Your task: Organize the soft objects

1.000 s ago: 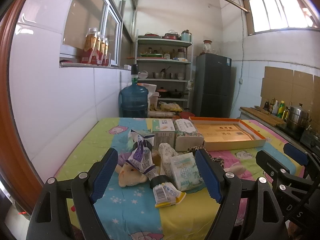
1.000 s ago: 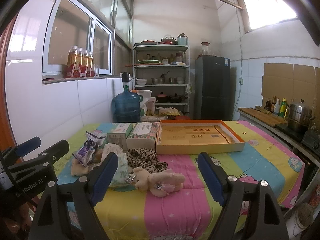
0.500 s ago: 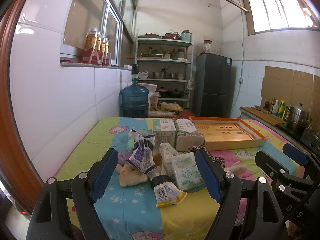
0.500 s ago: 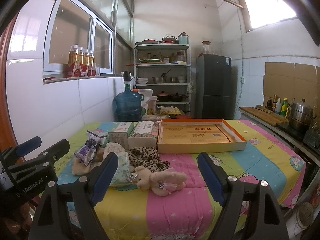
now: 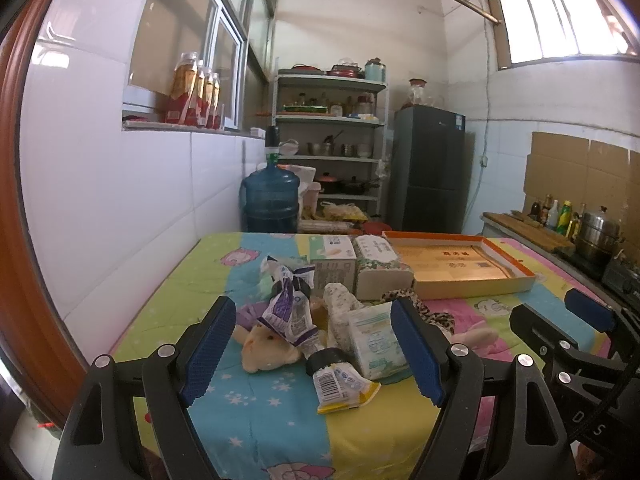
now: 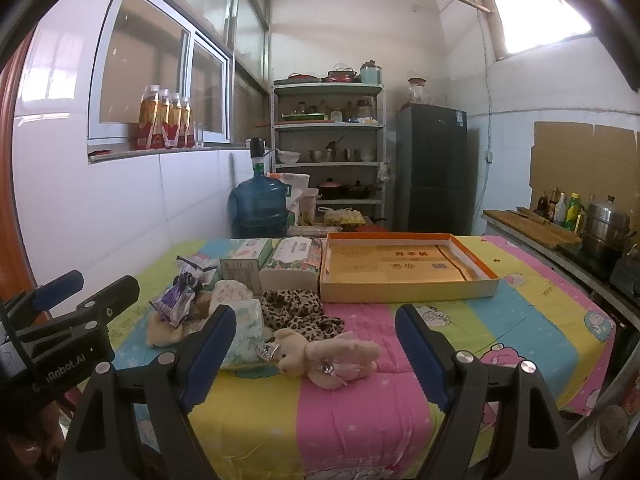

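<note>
Both tongs are held spread wide above the near edge of the table [image 6: 532, 304], and nothing is gripped between either pair. Seen from its own camera, the left tongs [image 5: 312, 346] frame a heap of soft things: a tan plush toy [image 5: 266, 346] is lying on a blue stripe of the cloth, a purple-and-white crumpled packet [image 5: 286, 312] is resting on top of it, and a pale tissue pack [image 5: 374, 338] is propped just to the right. A small packet with a barcode [image 5: 342, 386] is lying nearest the camera, on the yellow stripe.

Between the fingers of the right tongs [image 6: 316, 354], a beige and pink stuffed bunny [image 6: 326, 354] is seen lying on its side across the pink stripe. A leopard-print cloth [image 6: 298, 312] is bunched just behind it, touching the heap on its left.

Farther back, two tissue boxes [image 6: 276, 264] are stood side by side, and a shallow orange-rimmed box [image 6: 404, 266] is placed just to their right, open and lined with flat tan sheets. The table is covered with a striped cartoon cloth in green, blue, yellow and pink.

Behind the table, a blue water jug [image 5: 271, 202], a metal shelf rack [image 5: 330, 140] loaded with pots, and a dark fridge [image 5: 430, 168] are lined along the far wall. Bottles [image 6: 166, 122] are stood on the window ledge at the left.
</note>
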`<move>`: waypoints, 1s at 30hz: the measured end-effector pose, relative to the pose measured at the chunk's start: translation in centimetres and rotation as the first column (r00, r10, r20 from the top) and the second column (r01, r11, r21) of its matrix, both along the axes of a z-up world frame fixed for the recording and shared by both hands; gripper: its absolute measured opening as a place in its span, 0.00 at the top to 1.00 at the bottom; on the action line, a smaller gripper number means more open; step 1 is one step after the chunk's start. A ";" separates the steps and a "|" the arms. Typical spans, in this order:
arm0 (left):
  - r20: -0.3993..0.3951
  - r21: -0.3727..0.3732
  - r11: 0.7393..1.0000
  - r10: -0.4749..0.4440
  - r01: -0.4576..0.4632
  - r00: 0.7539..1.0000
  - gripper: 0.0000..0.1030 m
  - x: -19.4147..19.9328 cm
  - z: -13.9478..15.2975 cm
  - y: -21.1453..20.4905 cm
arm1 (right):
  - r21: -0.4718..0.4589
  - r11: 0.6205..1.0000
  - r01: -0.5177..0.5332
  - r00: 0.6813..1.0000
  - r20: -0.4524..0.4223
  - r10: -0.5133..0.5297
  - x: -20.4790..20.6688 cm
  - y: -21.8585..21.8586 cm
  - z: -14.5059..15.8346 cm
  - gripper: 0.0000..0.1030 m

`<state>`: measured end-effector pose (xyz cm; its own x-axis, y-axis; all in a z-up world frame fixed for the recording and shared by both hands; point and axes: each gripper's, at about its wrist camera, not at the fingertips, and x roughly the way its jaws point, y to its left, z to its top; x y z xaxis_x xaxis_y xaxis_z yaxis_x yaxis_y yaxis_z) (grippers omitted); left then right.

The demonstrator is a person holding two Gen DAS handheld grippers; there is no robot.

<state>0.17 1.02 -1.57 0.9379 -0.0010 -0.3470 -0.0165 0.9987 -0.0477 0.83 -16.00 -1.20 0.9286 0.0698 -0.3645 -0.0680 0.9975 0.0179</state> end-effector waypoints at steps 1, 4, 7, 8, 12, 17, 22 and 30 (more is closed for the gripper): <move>-0.003 -0.001 1.000 0.001 -0.001 1.000 0.21 0.1 -0.1 0.1 | 0.001 1.000 -0.002 1.000 -0.005 0.002 0.1 0.0 -0.1 0.21; -0.013 -0.004 1.000 0.002 -0.002 1.000 0.21 0.4 -0.4 0.4 | 0.004 1.000 -0.007 1.000 -0.017 0.007 0.4 0.0 -0.4 0.21; -0.024 -0.008 1.000 0.006 -0.006 1.000 0.21 0.9 -0.8 0.7 | 0.004 1.000 -0.013 0.999 -0.033 0.013 0.8 -0.1 -0.8 0.21; -0.028 -0.011 1.000 0.007 -0.007 1.000 0.21 1.0 -1.0 0.9 | 0.001 1.000 -0.015 0.999 -0.037 0.015 1.0 -0.1 -1.0 0.21; -0.037 -0.026 1.000 0.009 -0.010 0.999 0.21 1.6 -1.8 1.5 | -0.010 0.999 -0.034 0.998 -0.050 0.034 1.4 0.1 -1.9 0.21; -0.036 -0.062 0.998 0.000 -0.002 0.999 0.21 2.3 -3.4 2.8 | -0.056 0.997 -0.049 0.998 -0.047 0.046 2.0 0.5 -3.4 0.21; -0.084 -0.082 0.997 -0.007 0.000 0.996 0.21 3.5 -5.9 4.0 | -0.055 0.996 -0.077 0.994 -0.077 0.072 3.3 0.2 -4.9 0.20; -0.126 -0.103 0.994 -0.057 0.044 0.990 0.21 4.8 -8.4 3.8 | -0.014 0.995 -0.096 0.992 -0.088 0.094 4.8 -0.5 -6.8 0.20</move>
<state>4.97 4.87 -10.00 0.8835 -0.0882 -0.4600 0.0215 0.9887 -0.1483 5.65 -16.52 -7.99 0.8825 0.1486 -0.4462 -0.1614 0.9868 0.0095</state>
